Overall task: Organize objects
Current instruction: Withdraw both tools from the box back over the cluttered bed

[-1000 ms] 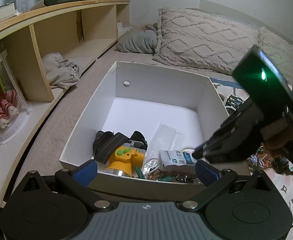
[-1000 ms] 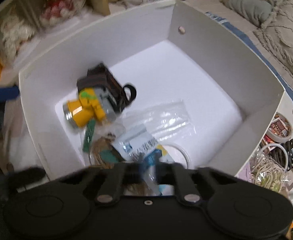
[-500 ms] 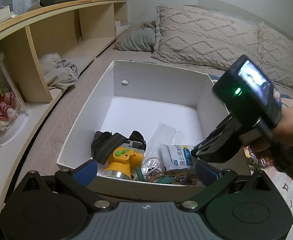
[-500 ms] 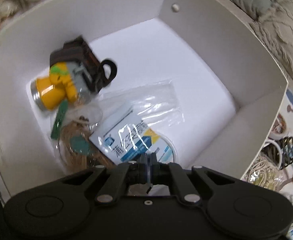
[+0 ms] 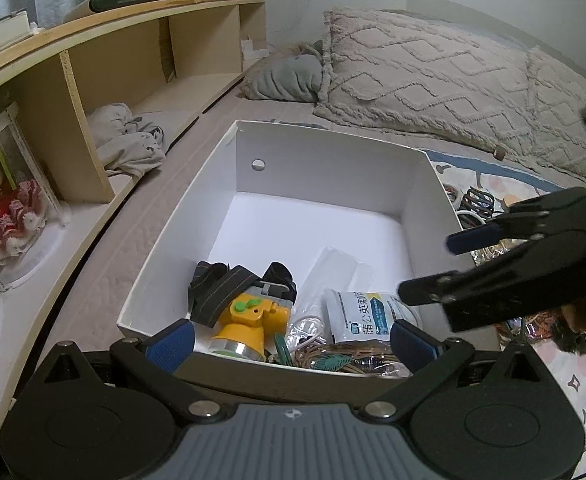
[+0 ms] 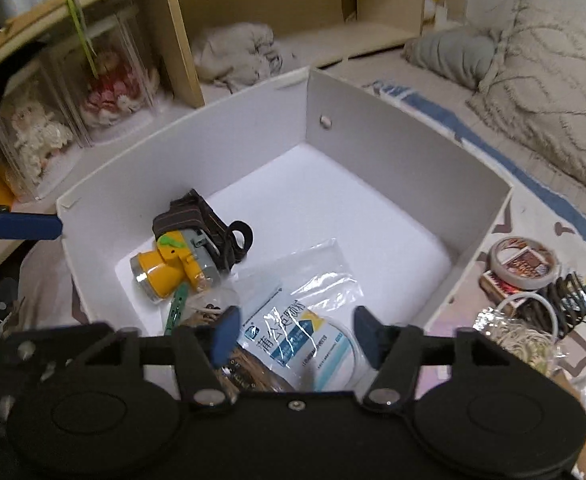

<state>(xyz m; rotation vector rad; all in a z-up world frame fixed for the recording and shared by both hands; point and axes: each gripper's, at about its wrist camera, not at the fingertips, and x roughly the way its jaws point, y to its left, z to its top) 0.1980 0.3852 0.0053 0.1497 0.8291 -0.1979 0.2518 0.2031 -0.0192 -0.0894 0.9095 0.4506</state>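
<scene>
On the left we see the wooden shelf (image 5: 105, 80) with a clear case (image 6: 105, 72) holding a doll in red, and crumpled pale cloth (image 5: 129, 144) in the next bay. The white box (image 5: 333, 152) sits on the bed alongside it. Near the box's front left corner lies the yellow headlamp (image 5: 249, 320) with its dark strap (image 5: 217, 288). Further right, along the front wall, there is a bag of brown cords (image 6: 249, 368), a clear plastic sleeve (image 6: 317, 264), and the white pouch (image 6: 289, 328) printed in blue Chinese characters, of which we can read 蒲公英 and little more.

Our left gripper (image 5: 293, 340) hangs at the box's front wall, jaws spread, nothing between them. Our right gripper (image 6: 293, 332) has just been opening; its blue pads (image 6: 225, 332) stand apart above the pouch, which lies released on the box floor. Outside the right wall we see a tape roll (image 6: 525, 264) with lettering too small to read, and dark hair clips (image 6: 565, 296).
</scene>
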